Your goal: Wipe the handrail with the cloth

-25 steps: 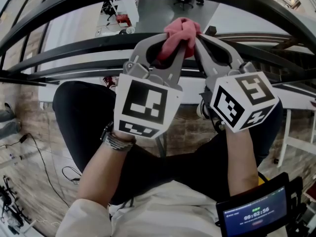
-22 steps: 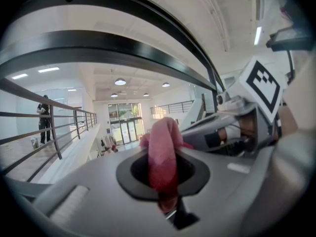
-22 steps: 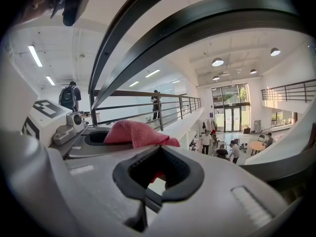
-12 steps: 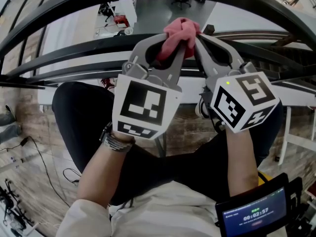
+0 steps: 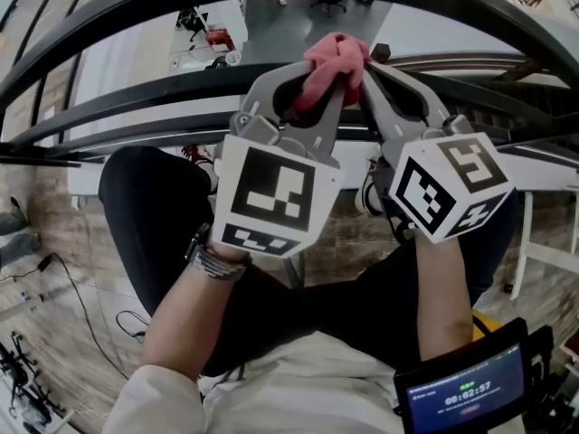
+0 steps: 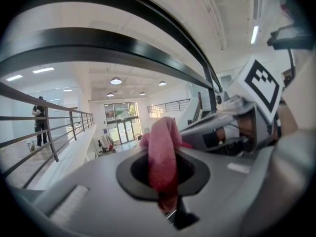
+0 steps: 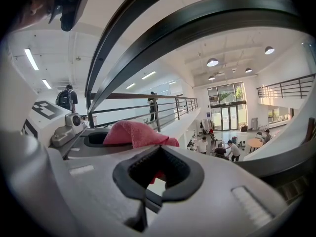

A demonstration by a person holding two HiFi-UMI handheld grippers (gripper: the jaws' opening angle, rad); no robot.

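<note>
Left claw point(image 5: 309, 87): closed on the cloth point(image 5: 333, 57), which runs through its opening and is pinched below. That grip looks solid to us.

The cloth is bunched in the air between the two claw tips. The handrail point(image 6: 98, 37) arcs above it in both gripper views, and we see no contact with it.

Right claw point(image 5: 369, 72): closed, tips against the same bunch, but only a sliver of pink shows inside its opening. We'd call that a thin pinch.

Risks as we see them:
- Pulling the claws apart to spread the cloth could slip it out of the right claw.
- A bunched wad means poor contact on the rail and a streaky wipe.
- If either grip lets go near the rail, the cloth could fall to the people below point(image 7: 232, 149).
- The claw bodies could hit the bar before the cloth does.
</note>
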